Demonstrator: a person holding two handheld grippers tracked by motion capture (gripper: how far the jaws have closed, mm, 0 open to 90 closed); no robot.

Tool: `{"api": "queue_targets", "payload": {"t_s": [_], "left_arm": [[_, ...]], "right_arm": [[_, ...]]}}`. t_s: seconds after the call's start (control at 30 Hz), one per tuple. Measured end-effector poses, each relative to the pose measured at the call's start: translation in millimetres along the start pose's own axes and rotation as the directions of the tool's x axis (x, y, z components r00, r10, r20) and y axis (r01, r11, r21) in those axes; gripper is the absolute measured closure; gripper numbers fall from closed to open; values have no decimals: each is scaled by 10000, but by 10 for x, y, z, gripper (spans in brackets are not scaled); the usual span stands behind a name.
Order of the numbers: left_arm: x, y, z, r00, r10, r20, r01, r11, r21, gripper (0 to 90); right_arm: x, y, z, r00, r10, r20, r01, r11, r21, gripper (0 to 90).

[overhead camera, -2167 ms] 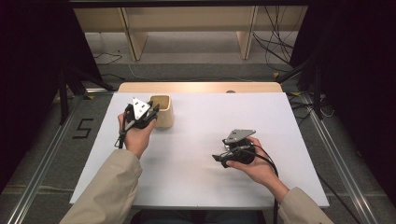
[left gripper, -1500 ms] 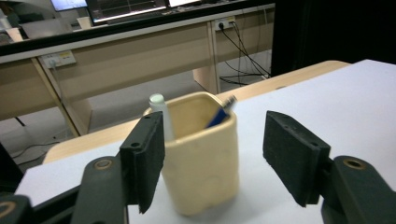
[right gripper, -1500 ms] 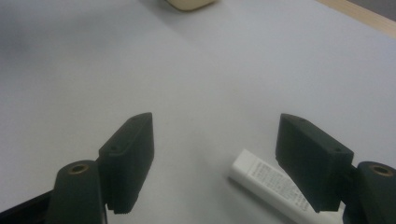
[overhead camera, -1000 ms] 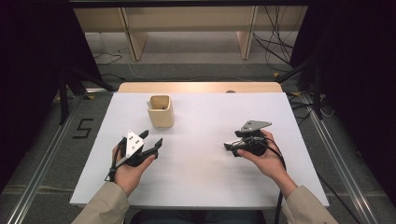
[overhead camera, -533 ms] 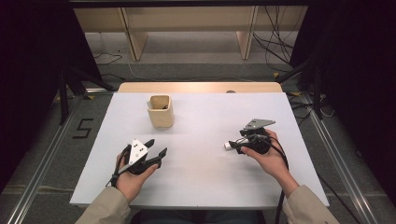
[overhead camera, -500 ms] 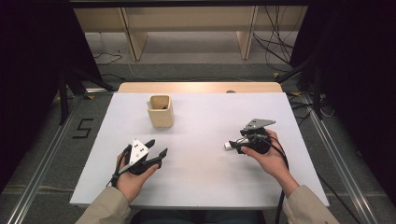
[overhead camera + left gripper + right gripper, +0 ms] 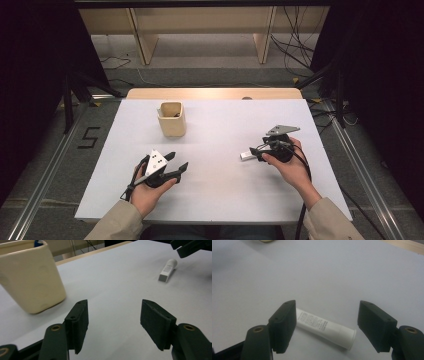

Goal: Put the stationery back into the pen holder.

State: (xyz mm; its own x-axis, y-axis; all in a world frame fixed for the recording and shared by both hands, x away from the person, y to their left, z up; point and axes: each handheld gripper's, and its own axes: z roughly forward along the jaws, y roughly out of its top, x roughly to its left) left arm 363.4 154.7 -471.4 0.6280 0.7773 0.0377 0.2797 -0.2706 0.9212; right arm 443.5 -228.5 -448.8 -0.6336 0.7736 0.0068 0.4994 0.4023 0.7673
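A small white tube [image 7: 325, 328] lies flat on the white table [image 7: 225, 130], on its right half, and we see it between the spread jaws of the right gripper [image 7: 325, 325]; whether the left-hand pad in the right gripper view touches the tube's flat end we cannot tell, while the capped end stops clear of the other pad. From the high view the tube [image 7: 246, 156] pokes out to the left of the right gripper [image 7: 256, 154], which the person's right hand [image 7: 290, 167] holds low over the table. In the left gripper view the same tube [image 7: 168, 270] sits well apart, with bare tabletop between.

The left gripper [image 7: 176, 164] hovers over the near left of the table in the left hand [image 7: 147, 192], its jaws parted on nothing, and has just been opening a little. Beyond it stands a cream cup [image 7: 172, 119], upright, toward the far left, with something blue [image 7: 38, 243] peeking over its rim. We see nothing between the tube and the cup but open surface. Cables [image 7: 300, 45] trail on the floor behind the table.
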Motion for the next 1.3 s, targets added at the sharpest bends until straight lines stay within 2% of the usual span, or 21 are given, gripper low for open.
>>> {"api": "queue_targets", "payload": {"t_s": [0.23,0.43,0.6,0.9,1.1,1.3], "left_arm": [[-131,115,215,9974,161,709,-165,9999,51,389],[-267,220,494,9908,392,1298,-432,9987,285,383],[-364,296,687,9857,430,1628,-480,9985,270,380],[-524,367,908,9762,666,2064,-762,9963,393,381],[-583,373,1014,9711,850,2232,-963,9945,403,394],[-624,368,1125,9666,830,2423,-981,9939,507,416]], "right_arm": [[-17,12,11,9996,232,159,-232,9997,-6,305],[-24,18,10,9994,302,182,-302,9995,-39,300],[-48,14,6,9993,329,203,-327,9994,-75,299],[-51,12,9,9992,334,213,-333,9994,-72,297],[-48,12,11,9991,359,229,-358,9993,-50,297],[-49,12,18,9989,388,265,-387,9992,-30,297]]}}
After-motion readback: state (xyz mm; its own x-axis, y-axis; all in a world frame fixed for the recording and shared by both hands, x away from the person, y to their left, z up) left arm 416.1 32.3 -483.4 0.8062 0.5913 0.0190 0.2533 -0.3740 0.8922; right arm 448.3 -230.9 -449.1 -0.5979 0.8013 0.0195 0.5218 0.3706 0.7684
